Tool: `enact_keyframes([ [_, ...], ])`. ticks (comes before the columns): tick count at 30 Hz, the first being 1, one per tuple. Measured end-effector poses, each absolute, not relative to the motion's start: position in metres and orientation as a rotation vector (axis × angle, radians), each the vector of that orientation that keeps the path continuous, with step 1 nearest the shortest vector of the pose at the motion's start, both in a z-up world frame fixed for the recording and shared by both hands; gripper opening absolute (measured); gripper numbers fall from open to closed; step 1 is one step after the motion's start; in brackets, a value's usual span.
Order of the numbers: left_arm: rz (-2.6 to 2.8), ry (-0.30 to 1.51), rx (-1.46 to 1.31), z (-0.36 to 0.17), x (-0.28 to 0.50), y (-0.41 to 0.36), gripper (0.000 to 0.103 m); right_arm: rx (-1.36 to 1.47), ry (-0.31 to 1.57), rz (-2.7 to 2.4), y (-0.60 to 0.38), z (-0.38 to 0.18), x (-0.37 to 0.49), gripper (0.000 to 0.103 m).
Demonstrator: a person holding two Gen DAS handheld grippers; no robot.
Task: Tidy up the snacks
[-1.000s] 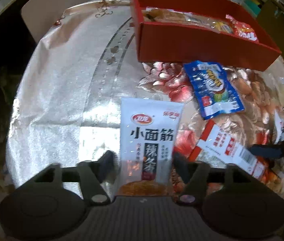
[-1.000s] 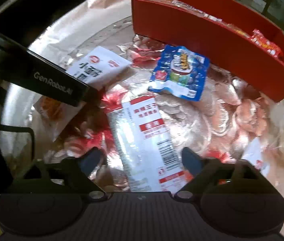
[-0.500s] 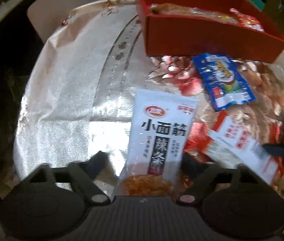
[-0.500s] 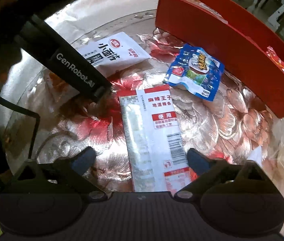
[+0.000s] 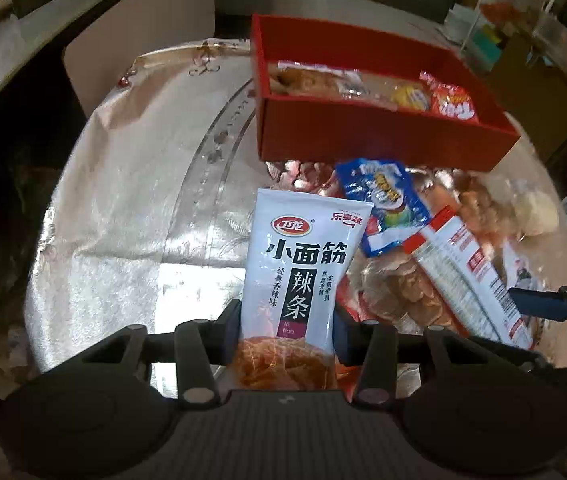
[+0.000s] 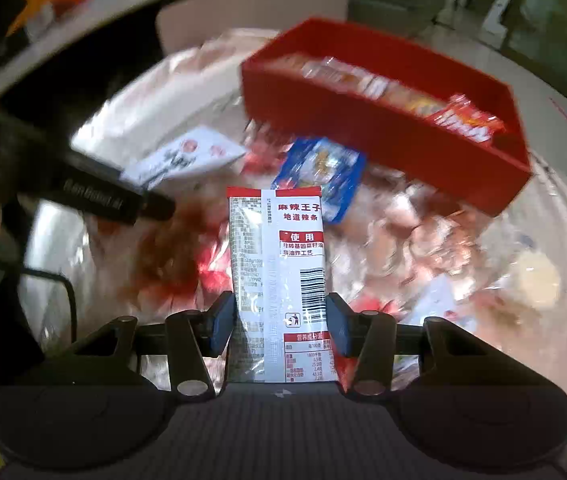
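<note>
The left gripper (image 5: 286,330) is clamped on the lower sides of a white, glossy plastic snack pouch (image 5: 301,268) with black lettering, held above the silvery, flower-patterned tabletop (image 5: 131,208). The right gripper (image 6: 279,320) pinches a white-and-red plastic snack packet (image 6: 279,264) likewise. A blue foil packet (image 6: 323,172) lies loose before the red rectangular box (image 6: 387,136). Both packs are slick and edge-held — either could buckle and slip free on the way to the box.

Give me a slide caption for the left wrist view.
Left gripper shut on white snack packet, red box beyond.
</note>
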State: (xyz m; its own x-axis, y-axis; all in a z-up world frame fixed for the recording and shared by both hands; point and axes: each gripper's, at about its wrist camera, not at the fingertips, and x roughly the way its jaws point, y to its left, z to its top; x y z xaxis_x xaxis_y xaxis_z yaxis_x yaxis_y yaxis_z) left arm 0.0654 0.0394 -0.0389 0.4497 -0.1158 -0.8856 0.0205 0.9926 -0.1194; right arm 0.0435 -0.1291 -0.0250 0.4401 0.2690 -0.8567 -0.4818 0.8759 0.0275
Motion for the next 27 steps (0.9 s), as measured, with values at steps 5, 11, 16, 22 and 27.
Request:
enact_keyframes([
  [5, -0.099, 1.077, -0.134, -0.031, 0.066, 0.043, 0.038, -0.138, 0.977, 0.453, -0.147, -0.012, 0.051, 0.057],
  [11, -0.116, 1.034, -0.164, -0.020, 0.071, 0.043, 0.038, -0.083, 0.942, 0.435, -0.158, -0.002, 0.057, 0.057],
  [16, -0.132, 0.992, -0.149, -0.011, 0.076, 0.035, 0.038, -0.057, 0.928, 0.418, -0.163, 0.002, 0.064, 0.057],
  [22, -0.143, 0.949, -0.118, -0.002, 0.081, 0.025, 0.038, -0.047, 0.913, 0.398, -0.164, 0.003, 0.070, 0.057],
  [27, -0.150, 0.914, -0.095, 0.006, 0.086, 0.019, 0.038, -0.021, 0.882, 0.375, -0.170, 0.009, 0.078, 0.057],
])
